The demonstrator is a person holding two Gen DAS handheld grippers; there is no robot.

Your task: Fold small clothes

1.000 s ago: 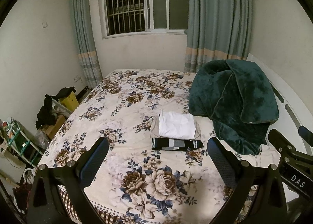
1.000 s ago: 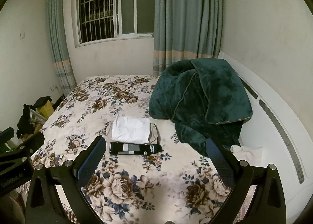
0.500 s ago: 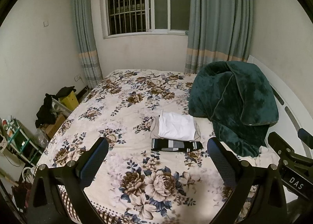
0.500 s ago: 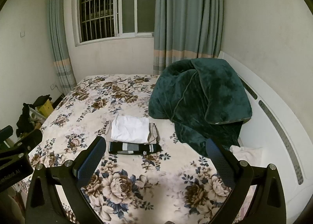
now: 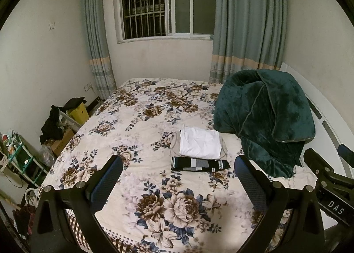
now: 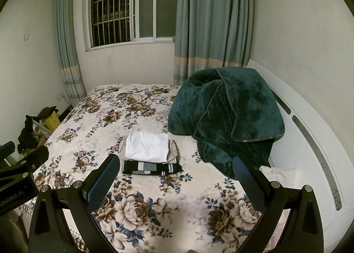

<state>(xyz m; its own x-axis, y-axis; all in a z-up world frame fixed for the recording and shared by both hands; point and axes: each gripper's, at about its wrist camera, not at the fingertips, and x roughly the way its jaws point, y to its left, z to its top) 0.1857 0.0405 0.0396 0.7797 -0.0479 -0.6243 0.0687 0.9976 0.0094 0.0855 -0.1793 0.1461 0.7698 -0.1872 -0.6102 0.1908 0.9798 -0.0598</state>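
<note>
A folded white garment (image 5: 200, 143) lies on a folded beige one (image 5: 224, 145) in the middle of the floral bed (image 5: 137, 120). A folded black-and-grey striped garment (image 5: 199, 164) lies just in front of them. The same pile shows in the right wrist view: white (image 6: 147, 146), striped (image 6: 151, 168). My left gripper (image 5: 178, 177) is open and empty, held above the near part of the bed, short of the pile. My right gripper (image 6: 174, 176) is open and empty, to the right of the left one.
A bunched dark green blanket (image 5: 265, 120) lies right of the pile against the white headboard (image 6: 309, 138). A small white cloth (image 6: 278, 172) lies beside it. Boxes and dark clothes (image 5: 59, 120) and a green rack (image 5: 20, 160) stand on the floor to the left.
Both grippers have drawn back and risen slightly, so the pile sits a little farther away in each view. The clothes have not moved.
</note>
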